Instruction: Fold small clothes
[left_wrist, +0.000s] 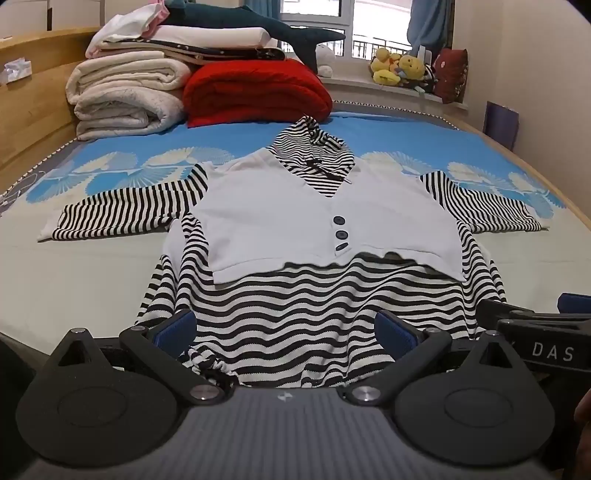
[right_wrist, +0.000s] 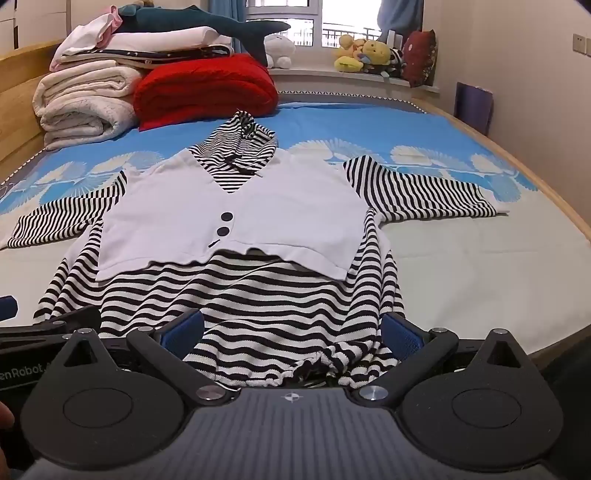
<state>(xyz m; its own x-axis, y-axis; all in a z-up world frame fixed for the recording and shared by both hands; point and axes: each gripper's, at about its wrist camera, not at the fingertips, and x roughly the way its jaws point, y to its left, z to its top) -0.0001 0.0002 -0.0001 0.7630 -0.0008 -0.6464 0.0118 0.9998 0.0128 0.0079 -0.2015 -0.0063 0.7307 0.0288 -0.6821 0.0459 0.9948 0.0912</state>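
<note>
A small black-and-white striped hooded garment (left_wrist: 295, 295) with a white vest front (left_wrist: 280, 218) and dark buttons lies flat on the bed, sleeves spread to both sides; it also shows in the right wrist view (right_wrist: 236, 295). My left gripper (left_wrist: 286, 328) is open, its blue pads either side of the left part of the striped hem. My right gripper (right_wrist: 291, 330) is open over the right part of the hem (right_wrist: 317, 362), which is bunched. Each gripper shows at the edge of the other's view.
The bed (left_wrist: 74, 280) has a pale sheet and a blue patterned cover (left_wrist: 406, 136). Folded white blankets (left_wrist: 122, 96) and a red one (left_wrist: 255, 92) are stacked at the far left. Plush toys (left_wrist: 402, 68) sit on the windowsill. A wooden bed frame (left_wrist: 29, 110) runs along the left.
</note>
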